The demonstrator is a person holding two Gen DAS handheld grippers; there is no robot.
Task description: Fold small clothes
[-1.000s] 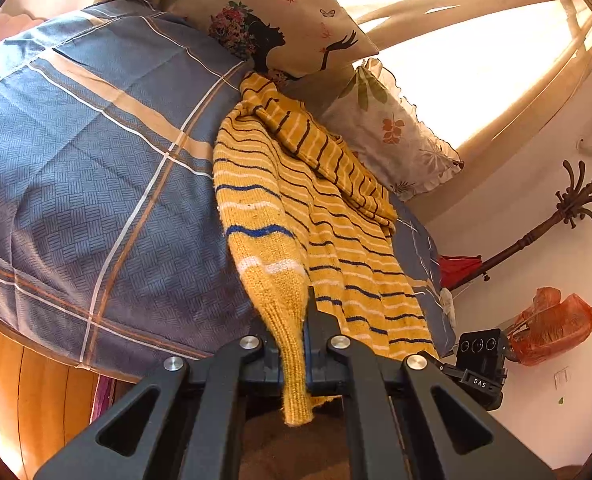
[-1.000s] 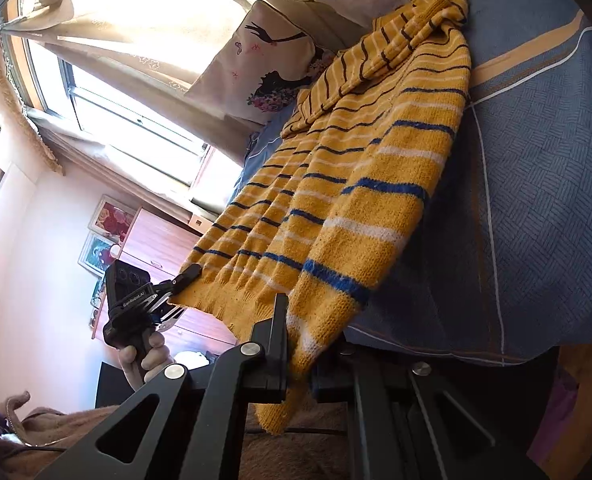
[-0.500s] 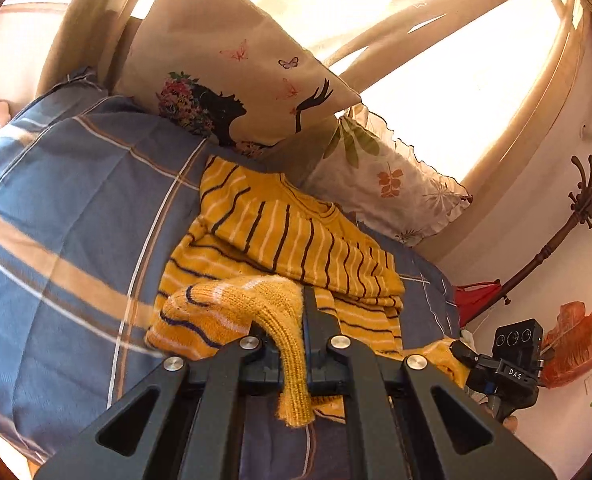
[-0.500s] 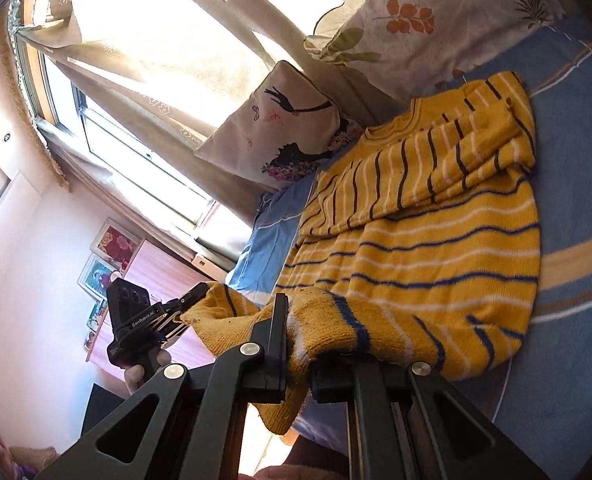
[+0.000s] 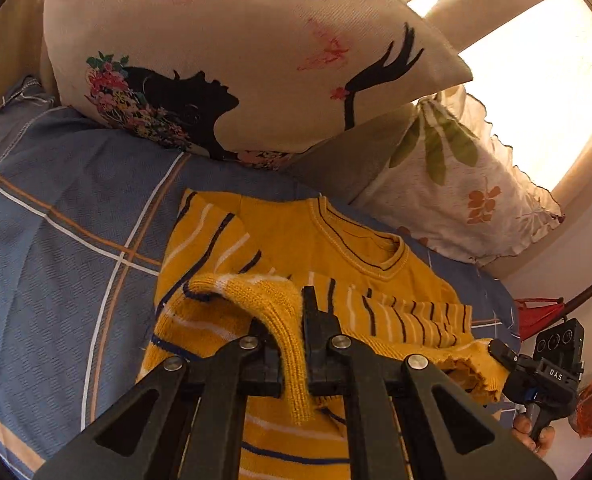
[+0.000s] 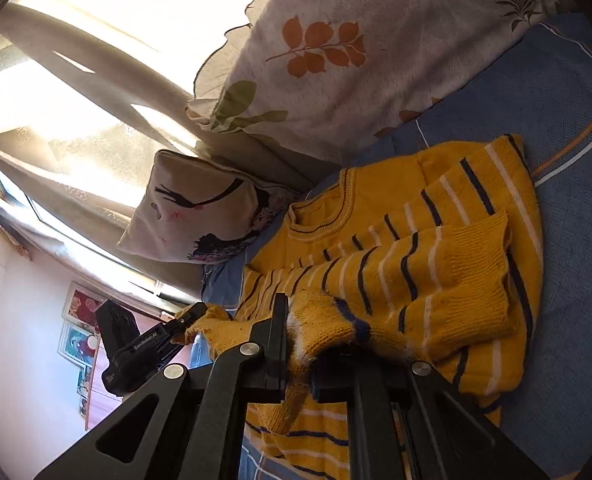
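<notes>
The left gripper (image 5: 294, 344) has its jaws clamped on a ribbed hem corner of the yellow striped sweater (image 5: 335, 256), the knit hanging down between them. The right gripper (image 6: 299, 340) has its jaws pinched on the other hem corner in the same way. Ahead of both jaws the sweater lies on the bed (image 5: 64, 216), its hem carried up over the body toward the neckline, a sleeve folded across the chest. Both grippers sit low over the sweater, side by side. Beyond the collar lean two pillows (image 5: 236, 60).
</notes>
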